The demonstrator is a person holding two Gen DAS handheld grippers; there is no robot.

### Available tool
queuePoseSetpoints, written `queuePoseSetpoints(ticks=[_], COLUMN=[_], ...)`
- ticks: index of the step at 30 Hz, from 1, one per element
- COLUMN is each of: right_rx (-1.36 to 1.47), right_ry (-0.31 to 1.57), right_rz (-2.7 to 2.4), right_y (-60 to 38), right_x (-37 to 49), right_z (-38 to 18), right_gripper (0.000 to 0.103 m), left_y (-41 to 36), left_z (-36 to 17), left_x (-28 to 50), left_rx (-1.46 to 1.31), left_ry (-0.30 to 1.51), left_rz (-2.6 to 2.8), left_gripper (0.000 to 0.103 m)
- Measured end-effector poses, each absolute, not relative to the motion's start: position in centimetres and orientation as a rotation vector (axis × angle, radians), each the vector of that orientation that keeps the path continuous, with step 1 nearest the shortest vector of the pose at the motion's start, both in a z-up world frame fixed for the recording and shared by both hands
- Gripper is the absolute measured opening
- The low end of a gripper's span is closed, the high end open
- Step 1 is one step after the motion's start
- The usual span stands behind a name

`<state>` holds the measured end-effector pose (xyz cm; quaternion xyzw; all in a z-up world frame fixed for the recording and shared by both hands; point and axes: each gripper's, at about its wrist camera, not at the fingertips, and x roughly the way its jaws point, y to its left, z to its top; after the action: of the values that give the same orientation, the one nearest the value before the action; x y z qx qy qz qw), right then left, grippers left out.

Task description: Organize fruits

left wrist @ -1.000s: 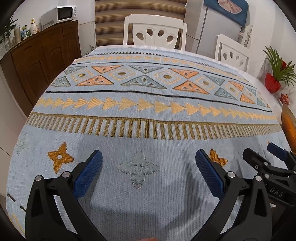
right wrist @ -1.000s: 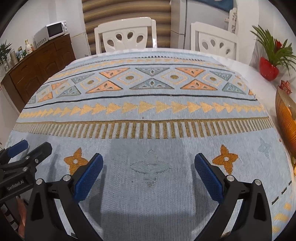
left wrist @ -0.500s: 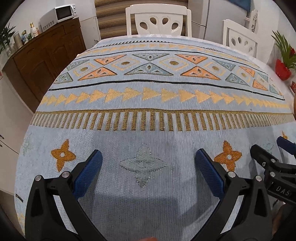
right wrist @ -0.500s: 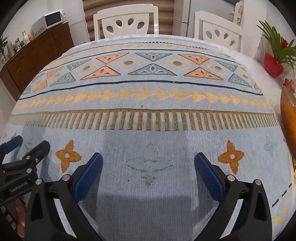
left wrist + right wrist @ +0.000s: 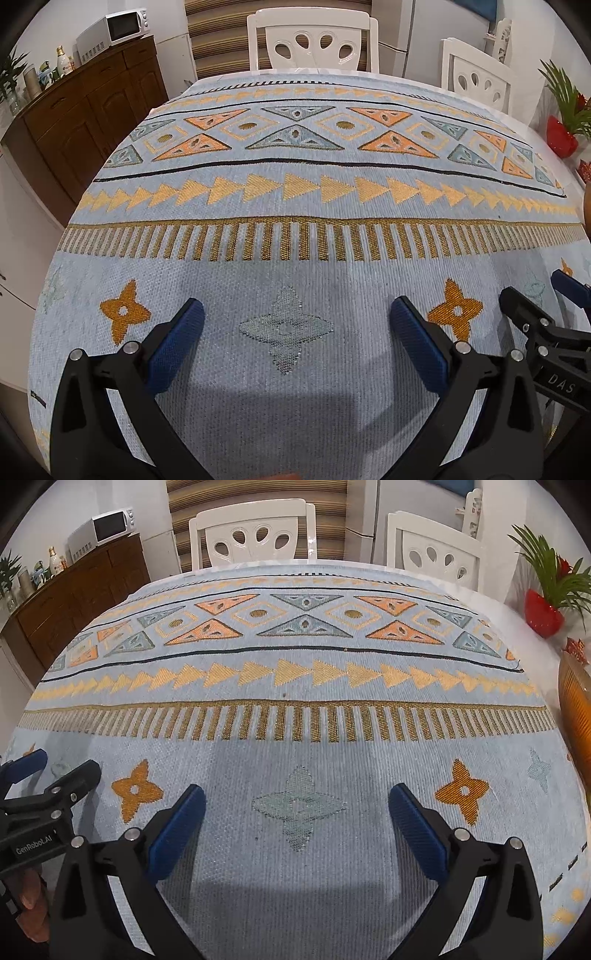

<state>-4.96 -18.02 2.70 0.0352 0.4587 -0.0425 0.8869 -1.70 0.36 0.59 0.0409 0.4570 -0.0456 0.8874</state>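
Fruit is nowhere in either view, so how it will handle can only be judged in general. Ahead of both grippers the counter (image 5: 295, 229) is covered by a patterned woven cloth (image 5: 295, 686) with nothing standing on it.

The left gripper (image 5: 295, 332) hovers low over the cloth with its jaws spread wide and nothing between its blue pads (image 5: 177, 347). The right gripper (image 5: 295, 812) is the same: jaws wide apart, empty. Each shows at the edge of the other's view, so they sit side by side, near each other but not touching.

The only likely target is an amber ribbed bowl (image 5: 576, 709), far to the right of the right gripper and cut off by the frame edge. What it holds, if anything, cannot be told. Further off on that side is a red pot (image 5: 543, 614) with a green plant, and two white chairs (image 5: 255, 535) stand beyond the far edge of the counter.

As a judgement: the fruit probably lies to the right, outside both views, so the grippers would need to turn that way first. Fruit tends to be rounded, smooth-skinned and easily bruised, and it rolls on cloth. Taking it across its widest part, pads on opposite sides, with only light closing, should hold it without marking. Soft or long pieces would want a grip at the middle so they do not swing or slip. The bowl looks rigid and perhaps brittle, so fruit should be set down into it, not dropped.
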Motion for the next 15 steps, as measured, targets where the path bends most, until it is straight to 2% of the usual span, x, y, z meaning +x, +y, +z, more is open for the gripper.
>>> queuePoseSetpoints(ticks=[15], right_rx=[0.073], right_ry=[0.954], right_rz=[-0.089], right_y=[-18.04], right_x=[-4.97], right_z=[2.68], right_gripper=[0.098], left_y=[0.31], left_z=[0.56], left_x=[-1.61], left_rx=[0.095], left_ry=[0.948], left_rz=[-0.092], left_gripper=[0.100])
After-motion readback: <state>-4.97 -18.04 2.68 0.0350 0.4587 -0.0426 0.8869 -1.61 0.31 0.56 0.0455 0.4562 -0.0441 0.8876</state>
